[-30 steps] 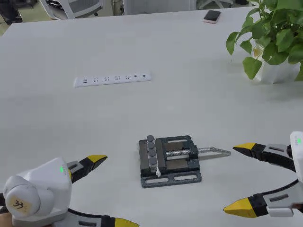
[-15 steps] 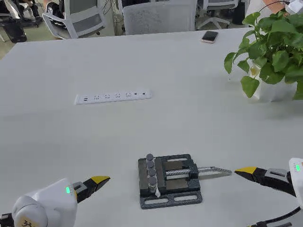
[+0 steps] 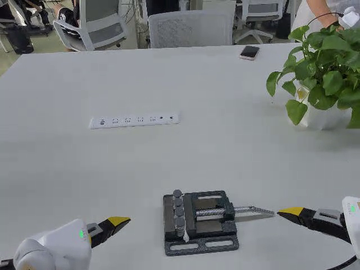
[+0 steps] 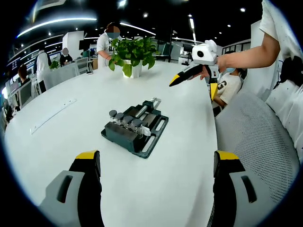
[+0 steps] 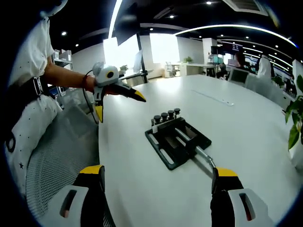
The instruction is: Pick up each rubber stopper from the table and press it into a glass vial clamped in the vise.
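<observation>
A dark vise (image 3: 201, 223) sits near the table's front edge. Clamped in it is a row of several glass vials (image 3: 178, 209), each with a grey stopper on top. The vise (image 4: 135, 126) and its vials (image 4: 125, 118) lie ahead of my left gripper (image 4: 156, 157), which is open and holds nothing. My right gripper (image 5: 159, 172) is also open and holds nothing, facing the vise (image 5: 178, 137) and the vials (image 5: 165, 115) from the screw-handle side. In the head view a yellow fingertip (image 3: 118, 221) shows left of the vise and another fingertip (image 3: 292, 211) right of it.
A white power strip (image 3: 134, 120) lies mid-table. A potted plant (image 3: 322, 70) stands at the right, a phone (image 3: 249, 52) near the far edge, and chairs (image 3: 191, 27) beyond it. A mesh chair (image 4: 258, 142) sits past the table's near edge.
The head camera has tilted up, so everything sits lower in the picture. Both grippers stay open on either side of the vise, the right one drawn back slightly.
</observation>
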Demonstrator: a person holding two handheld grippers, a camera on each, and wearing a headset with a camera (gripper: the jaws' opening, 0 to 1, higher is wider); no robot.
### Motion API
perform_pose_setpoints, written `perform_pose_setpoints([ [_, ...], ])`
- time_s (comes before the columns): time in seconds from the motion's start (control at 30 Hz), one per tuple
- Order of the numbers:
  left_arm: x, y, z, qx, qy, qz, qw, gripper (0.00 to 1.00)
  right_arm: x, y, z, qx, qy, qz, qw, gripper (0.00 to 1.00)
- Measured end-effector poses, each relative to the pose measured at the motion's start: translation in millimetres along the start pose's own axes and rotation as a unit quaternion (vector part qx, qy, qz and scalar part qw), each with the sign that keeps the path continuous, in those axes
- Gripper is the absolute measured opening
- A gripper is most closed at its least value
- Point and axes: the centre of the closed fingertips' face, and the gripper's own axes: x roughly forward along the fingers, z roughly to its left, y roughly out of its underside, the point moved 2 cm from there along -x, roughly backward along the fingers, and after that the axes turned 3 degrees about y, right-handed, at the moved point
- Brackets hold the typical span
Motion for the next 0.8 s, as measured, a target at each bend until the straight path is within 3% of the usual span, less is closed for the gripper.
perform_pose_setpoints([
  [0.8, 0.3, 0.7, -3.6, 0.004, 0.005, 0.002, 1.0000, 0.99, -3.3, -2.6, 1.2, -0.006, 0.000, 0.003, 1.0000, 0.92],
])
